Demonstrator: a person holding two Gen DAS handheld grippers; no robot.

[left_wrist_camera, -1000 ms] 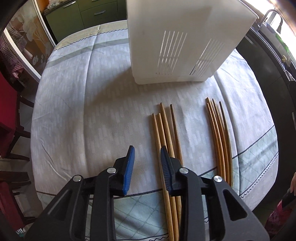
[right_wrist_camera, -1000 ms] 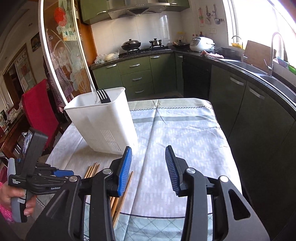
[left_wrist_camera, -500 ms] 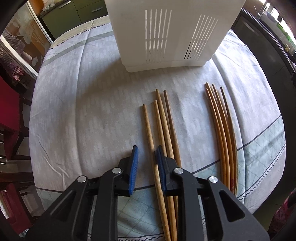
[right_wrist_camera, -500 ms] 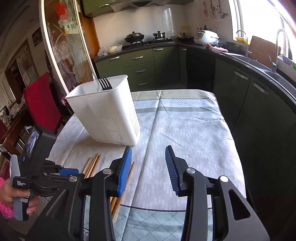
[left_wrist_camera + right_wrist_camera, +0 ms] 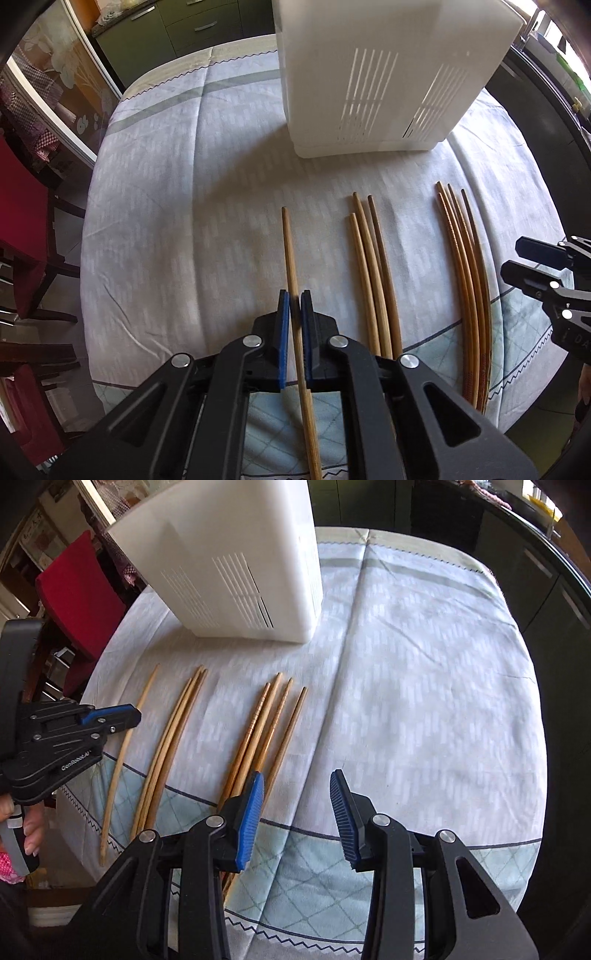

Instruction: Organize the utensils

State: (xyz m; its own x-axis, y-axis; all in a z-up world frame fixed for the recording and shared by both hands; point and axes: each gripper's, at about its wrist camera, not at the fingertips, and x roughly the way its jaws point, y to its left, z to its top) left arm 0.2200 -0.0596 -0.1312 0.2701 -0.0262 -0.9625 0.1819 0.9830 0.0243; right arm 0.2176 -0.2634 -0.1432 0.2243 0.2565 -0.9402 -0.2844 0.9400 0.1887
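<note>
The left gripper [image 5: 294,297] has its jaws clamped on a single chopstick [image 5: 290,251] over the table [image 5: 177,221]; the right gripper [image 5: 297,786] hovers, jaws wide apart.

pale patterned tablecloth [image 5: 424,686] over the table, red chair [image 5: 79,590] at its side, dark green cabinets [image 5: 192,29] beyond, glass door panel [image 5: 55,85], bright daylight from the right

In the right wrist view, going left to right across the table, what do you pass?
left gripper → single chopstick → bundle of three chopsticks → group of four chopsticks → bare tablecloth
</note>
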